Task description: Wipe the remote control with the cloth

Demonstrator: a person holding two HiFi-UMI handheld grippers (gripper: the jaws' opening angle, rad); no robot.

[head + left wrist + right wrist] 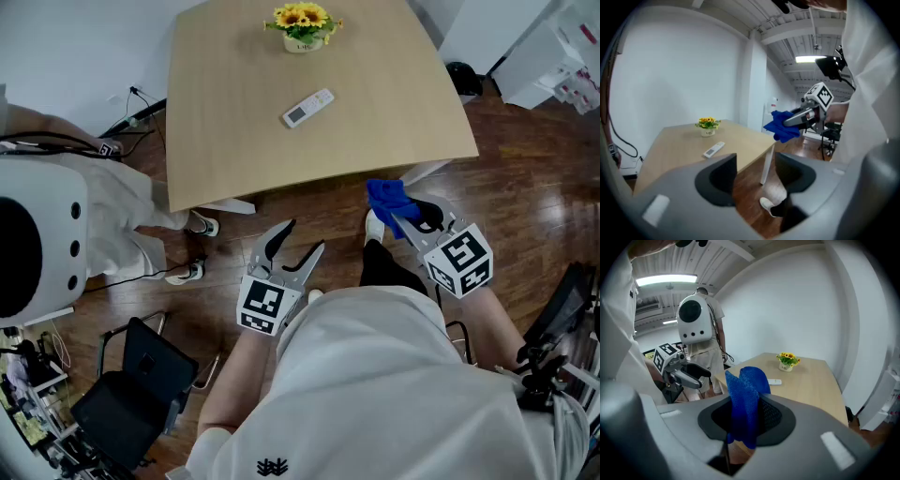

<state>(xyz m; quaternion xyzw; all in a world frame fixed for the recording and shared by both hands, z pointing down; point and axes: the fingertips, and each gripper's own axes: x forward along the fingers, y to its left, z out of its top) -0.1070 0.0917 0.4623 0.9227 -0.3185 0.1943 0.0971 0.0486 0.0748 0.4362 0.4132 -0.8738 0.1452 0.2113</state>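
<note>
Remote control (308,107), a slim white rectangular handset, lay flat and slantwise on the light wooden tabletop (234,150). Neither gripper touched it. It sat near the middle, nearer to us than the small cream pot of yellow sunflowers (302,26) by the far edge.

At the far left of the head view we saw a white rounded housing with dark holes (37,244). Beside it were a bystander's pale trousers (131,230), above white shoes on the dark wooden floor (525,187). A black chair (131,394) stood at the lower left.

We held the left gripper (302,239) short of the table's near edge, over the floor, with its marker cube toward our wrist. Its grey fingers were spread apart with nothing between them. In the left gripper view only floorboards and a white shoe showed through the gap, and the remote lay on the table beyond.

To the right, we held the right gripper (403,214) just off the table's near right corner. Its fingers were clamped on a crumpled bright blue cloth (386,197). In the right gripper view the fabric filled the space between the jaws, stood up past their tips and hung below them. The cloth was well apart from the remote, with bare tabletop between the two.
</note>
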